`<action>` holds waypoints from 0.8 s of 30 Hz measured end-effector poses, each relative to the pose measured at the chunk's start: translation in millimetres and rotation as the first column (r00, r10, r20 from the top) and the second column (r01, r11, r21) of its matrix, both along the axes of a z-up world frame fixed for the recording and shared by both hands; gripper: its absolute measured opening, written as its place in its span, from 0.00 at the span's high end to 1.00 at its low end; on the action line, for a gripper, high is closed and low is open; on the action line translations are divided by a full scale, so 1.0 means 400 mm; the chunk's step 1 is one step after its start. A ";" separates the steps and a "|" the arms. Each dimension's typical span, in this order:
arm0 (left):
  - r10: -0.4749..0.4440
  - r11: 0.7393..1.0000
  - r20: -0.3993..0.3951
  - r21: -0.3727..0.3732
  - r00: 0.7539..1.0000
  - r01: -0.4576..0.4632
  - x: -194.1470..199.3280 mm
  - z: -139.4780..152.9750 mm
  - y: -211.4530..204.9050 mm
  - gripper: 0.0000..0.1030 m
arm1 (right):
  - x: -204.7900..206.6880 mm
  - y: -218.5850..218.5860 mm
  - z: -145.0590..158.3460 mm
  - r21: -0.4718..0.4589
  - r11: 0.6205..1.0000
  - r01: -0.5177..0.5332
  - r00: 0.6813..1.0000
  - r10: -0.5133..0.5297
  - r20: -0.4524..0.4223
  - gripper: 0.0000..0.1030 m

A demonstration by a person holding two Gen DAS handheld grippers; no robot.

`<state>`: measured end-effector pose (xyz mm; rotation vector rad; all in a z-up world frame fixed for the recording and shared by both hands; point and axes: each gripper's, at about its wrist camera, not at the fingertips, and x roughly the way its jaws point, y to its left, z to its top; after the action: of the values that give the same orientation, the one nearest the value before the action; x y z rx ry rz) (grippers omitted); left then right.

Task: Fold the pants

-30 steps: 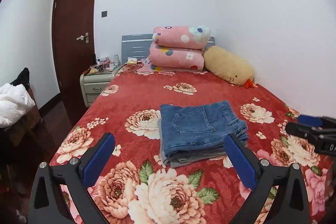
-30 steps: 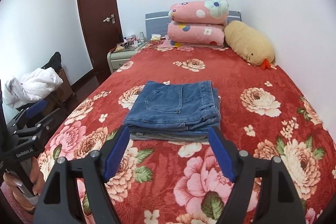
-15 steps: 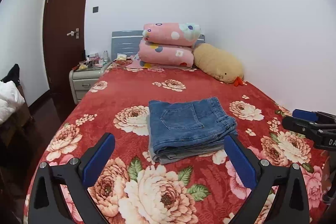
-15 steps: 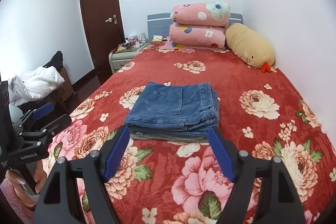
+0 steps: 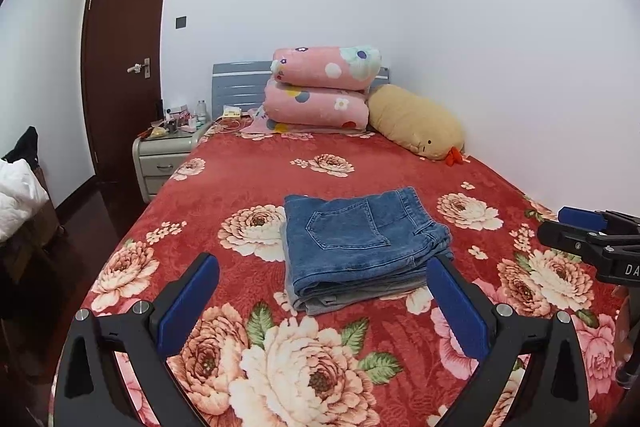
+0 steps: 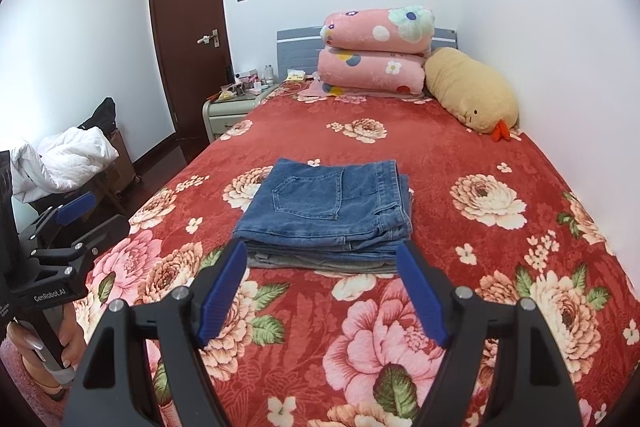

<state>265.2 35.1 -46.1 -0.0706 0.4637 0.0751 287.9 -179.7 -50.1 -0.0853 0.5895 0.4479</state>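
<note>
Lying folded flat, jeans [image 6: 326, 205] waistband facing right.

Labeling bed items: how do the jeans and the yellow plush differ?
The jeans are blue denim, folded flat mid-bed; the plush is tan, rounded, lying against the wall by the pink bedding. The jeans sit on grey cloth; the plush lies directly on the bedspread. Neither is gripped.

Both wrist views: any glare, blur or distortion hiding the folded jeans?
Left wrist view: sharp, evenly lit, no glare; folded jeans clear, fisheye bends the door and blacks out the corners. Right wrist view: likewise sharp; jeans crisp, only soft shadow under the stack.
</note>
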 end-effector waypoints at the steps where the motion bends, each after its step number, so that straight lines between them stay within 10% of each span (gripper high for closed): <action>1: -0.001 1.000 0.001 0.000 1.000 0.001 0.000 0.000 0.000 0.00 | -0.001 0.000 0.000 -0.001 1.000 0.001 1.000 -0.001 0.000 0.22; 24: -0.008 1.000 -0.003 0.000 1.000 0.008 -0.004 -0.002 -0.015 0.00 | -0.005 0.002 0.008 0.006 1.000 -0.005 1.000 0.005 0.002 0.22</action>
<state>263.8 28.9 -46.8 -0.0688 0.4668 0.0676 286.0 -179.1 -47.0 -0.0812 0.5863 0.4544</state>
